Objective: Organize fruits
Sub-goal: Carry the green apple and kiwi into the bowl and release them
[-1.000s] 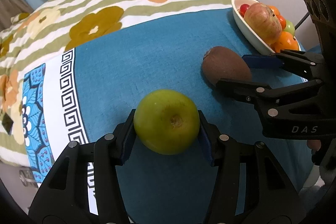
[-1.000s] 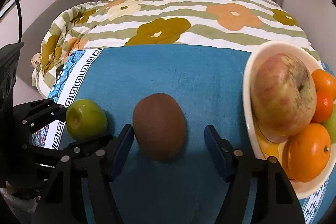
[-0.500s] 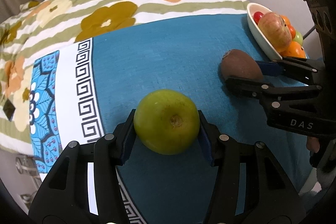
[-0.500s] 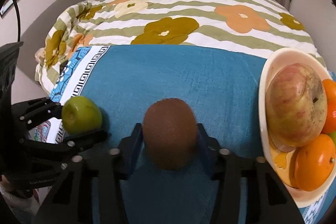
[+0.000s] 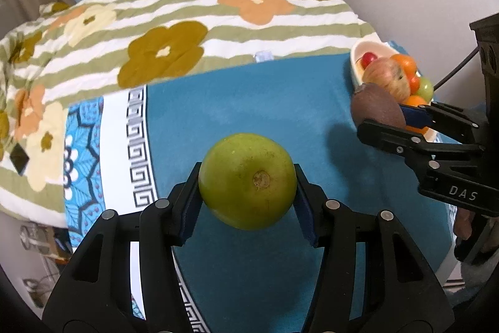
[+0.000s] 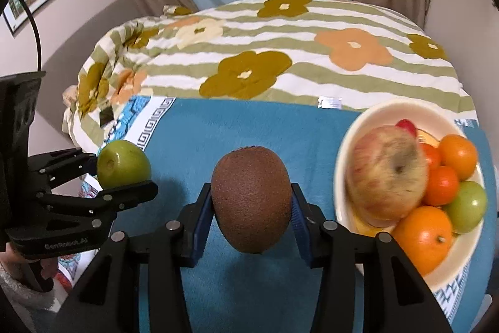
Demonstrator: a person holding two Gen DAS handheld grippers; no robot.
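Fingers of the left gripper [image 5: 248, 184] are closed on a green apple [image 5: 247, 180]; those of the right gripper [image 6: 252, 208] pinch a brown kiwi [image 6: 251, 198], both apparently off the blue cloth [image 5: 237, 102]. With the white bowl [image 6: 343, 145] just right of the kiwi's fingers and crowded, carry each fruit over the rim, find a gap, then loosen slowly.

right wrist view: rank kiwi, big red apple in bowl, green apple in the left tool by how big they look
1. Kiwi and big red apple look about alike; the kiwi is nearer the camera, so no ranking.
2. Green apple, held in the left tool, looks smallest, though it sits farther off.
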